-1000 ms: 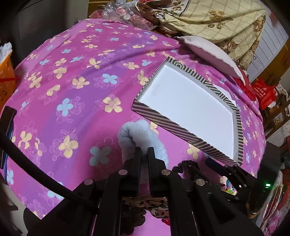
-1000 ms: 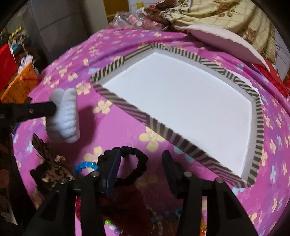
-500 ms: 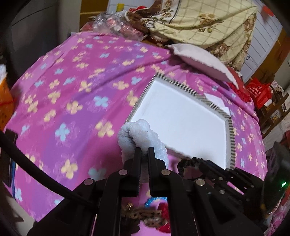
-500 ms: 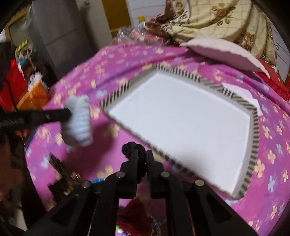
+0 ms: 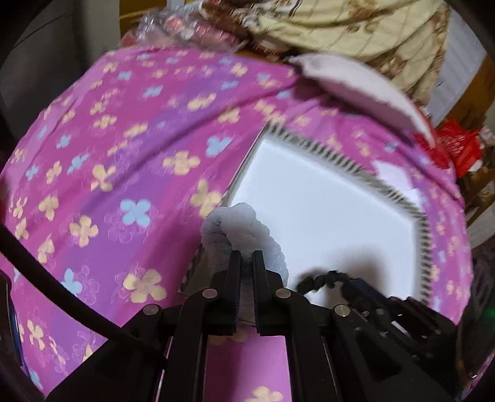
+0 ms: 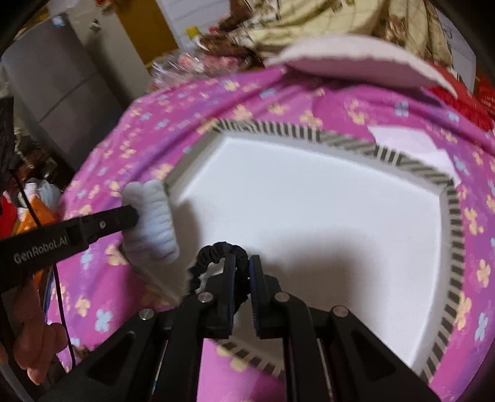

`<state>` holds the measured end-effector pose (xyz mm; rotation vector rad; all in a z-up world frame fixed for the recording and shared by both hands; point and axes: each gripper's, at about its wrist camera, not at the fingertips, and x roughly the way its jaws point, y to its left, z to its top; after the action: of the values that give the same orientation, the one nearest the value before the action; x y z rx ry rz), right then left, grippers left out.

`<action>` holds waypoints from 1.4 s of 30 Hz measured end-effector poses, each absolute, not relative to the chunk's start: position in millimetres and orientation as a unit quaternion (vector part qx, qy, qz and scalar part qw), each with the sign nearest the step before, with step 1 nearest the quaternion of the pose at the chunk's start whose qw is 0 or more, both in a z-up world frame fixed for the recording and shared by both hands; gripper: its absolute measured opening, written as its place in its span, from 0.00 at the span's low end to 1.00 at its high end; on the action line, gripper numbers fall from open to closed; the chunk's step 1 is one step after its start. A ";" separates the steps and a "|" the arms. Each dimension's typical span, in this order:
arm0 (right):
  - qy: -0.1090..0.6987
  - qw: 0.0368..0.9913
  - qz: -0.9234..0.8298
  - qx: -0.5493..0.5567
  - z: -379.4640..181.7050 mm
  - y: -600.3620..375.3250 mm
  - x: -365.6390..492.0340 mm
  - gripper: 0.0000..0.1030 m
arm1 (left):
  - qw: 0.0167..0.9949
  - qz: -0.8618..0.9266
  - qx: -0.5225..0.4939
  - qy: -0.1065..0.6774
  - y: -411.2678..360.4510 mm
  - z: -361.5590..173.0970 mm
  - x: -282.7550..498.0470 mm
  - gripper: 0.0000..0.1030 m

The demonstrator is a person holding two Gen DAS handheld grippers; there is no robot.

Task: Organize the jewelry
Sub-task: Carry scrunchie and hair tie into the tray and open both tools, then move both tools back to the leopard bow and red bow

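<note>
A fluffy pale-blue scrunchie (image 5: 244,228) hangs in my left gripper (image 5: 246,256), which is shut on it just over the near left wall of the box. In the right wrist view the same scrunchie (image 6: 154,216) shows at the box's left corner, with the left gripper (image 6: 133,216) coming in from the left. My right gripper (image 6: 243,263) is shut on a black coiled hair tie (image 6: 213,250), held above the white floor of the striped-rimmed box (image 6: 340,136). The black hair tie (image 5: 321,280) and the striped box (image 5: 423,235) also appear in the left wrist view.
The box lies on a pink flowered cloth (image 5: 130,148). A pale pink cushion (image 6: 355,58) and a beige floral blanket (image 5: 355,27) lie behind it. A white paper slip (image 6: 411,145) sits by the far rim. A person's hand (image 6: 34,340) is at lower left.
The right gripper closed on the black hair tie and lifted it off the cloth to above the box. The left gripper carried the pale-blue scrunchie toward the box's near left wall.
</note>
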<state>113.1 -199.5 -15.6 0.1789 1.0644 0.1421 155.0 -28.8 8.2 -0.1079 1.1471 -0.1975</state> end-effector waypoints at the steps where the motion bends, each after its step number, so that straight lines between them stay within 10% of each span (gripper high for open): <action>1: 0.510 0.853 0.066 0.084 -19.9 -199.4 113.6 0.09 | 0.828 -0.090 -0.051 0.551 -26.1 0.5 155.2 0.18; 12: 0.532 0.837 0.085 0.092 -37.8 -183.4 113.2 0.13 | 0.820 -0.099 -0.030 0.562 -12.7 -4.7 127.3 0.19; 16: 0.520 0.845 0.066 0.102 -27.4 -195.2 106.4 0.38 | 0.824 -0.093 -0.035 0.558 -12.4 -3.8 128.6 0.20; 42: 0.456 0.886 0.070 0.047 42.1 -185.7 -8.2 0.57 | 0.871 -0.052 -0.003 0.488 10.4 44.0 34.1 0.42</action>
<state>-8.2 -185.7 42.1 0.0973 0.9482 0.1449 34.1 10.4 44.0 -0.0057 1.0206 -0.1081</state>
